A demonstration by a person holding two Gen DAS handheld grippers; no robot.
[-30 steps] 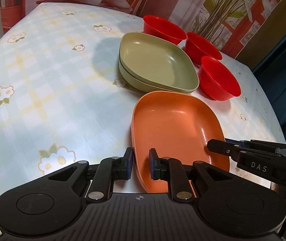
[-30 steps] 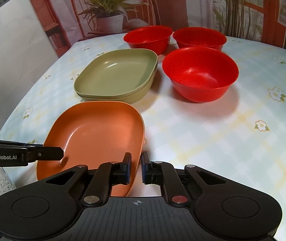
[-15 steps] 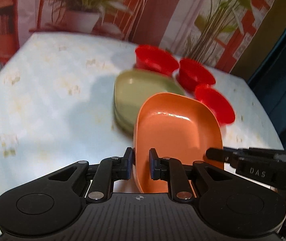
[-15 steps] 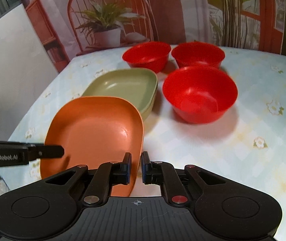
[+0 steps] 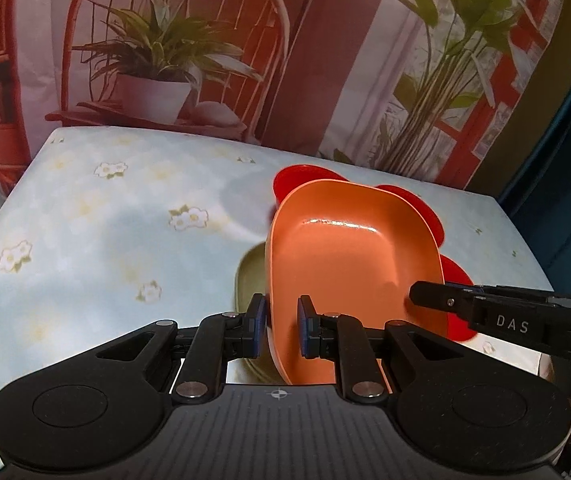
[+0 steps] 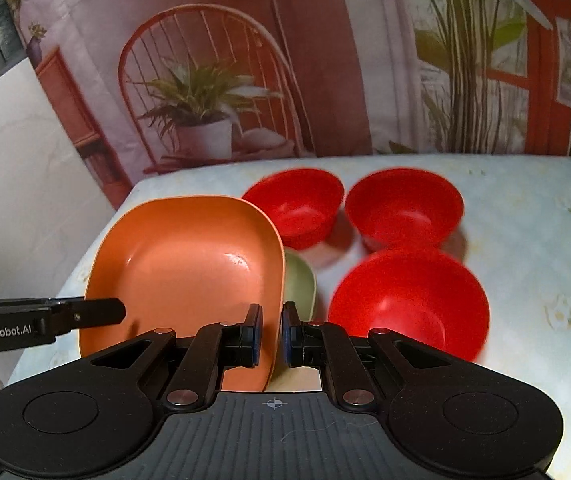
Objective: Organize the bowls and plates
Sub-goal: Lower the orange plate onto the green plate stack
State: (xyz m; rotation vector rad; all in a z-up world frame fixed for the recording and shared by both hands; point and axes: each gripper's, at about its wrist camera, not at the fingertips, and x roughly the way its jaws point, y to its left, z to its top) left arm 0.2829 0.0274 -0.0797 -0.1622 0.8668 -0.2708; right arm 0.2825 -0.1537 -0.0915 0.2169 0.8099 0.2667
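An orange plate [image 5: 349, 264] is held in the air between both grippers, tilted up toward the cameras. My left gripper [image 5: 279, 328] is shut on its left rim. My right gripper [image 6: 271, 334] is shut on its right rim [image 6: 275, 280]. The plate [image 6: 189, 272] hangs over the stacked green plates [image 6: 299, 284], which show only as a sliver in the right wrist view and at the left in the left wrist view [image 5: 249, 276]. Three red bowls [image 6: 407, 304] [image 6: 295, 204] [image 6: 403, 206] stand on the table to the right and behind.
The table [image 5: 105, 232] has a pale blue cloth with flowers. Its left half lies open in the left wrist view. A printed backdrop with a chair and plants [image 6: 205, 92] stands at the far edge. A white wall [image 6: 17, 184] is at the left.
Both grippers have lifted the orange plate off the table and carried it forward over the green plates. It now covers most of them.
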